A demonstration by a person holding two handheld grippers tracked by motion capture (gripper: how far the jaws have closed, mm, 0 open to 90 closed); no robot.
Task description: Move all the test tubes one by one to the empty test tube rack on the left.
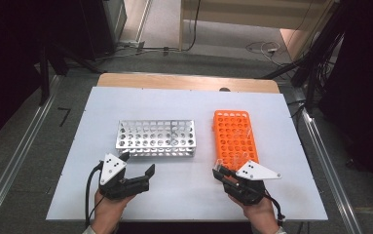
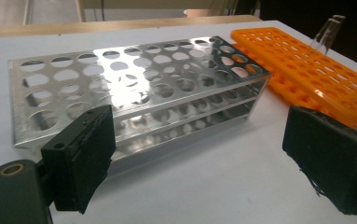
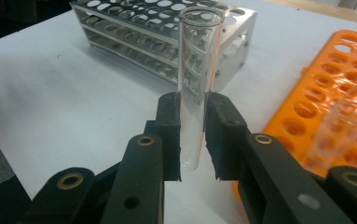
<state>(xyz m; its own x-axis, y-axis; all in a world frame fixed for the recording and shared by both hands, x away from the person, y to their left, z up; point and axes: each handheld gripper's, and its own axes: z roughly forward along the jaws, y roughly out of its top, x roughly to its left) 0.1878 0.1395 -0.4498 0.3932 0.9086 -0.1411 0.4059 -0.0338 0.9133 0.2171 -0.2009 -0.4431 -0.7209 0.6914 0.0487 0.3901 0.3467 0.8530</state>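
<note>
Near the tabletop's front edge, the right gripper clenched a clear test tube; the left gripper hung released before the steel rack.

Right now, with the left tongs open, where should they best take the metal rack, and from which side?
Probably at a short end wall of the metal rack, coming from above. The rack lies flat with its long side toward the left tongs; the holed top offers no edge, but the narrow end should fit between open jaws.

On the table, the metal rack lies left of the plastic rack. Both grippers sit nearer the person.
</note>
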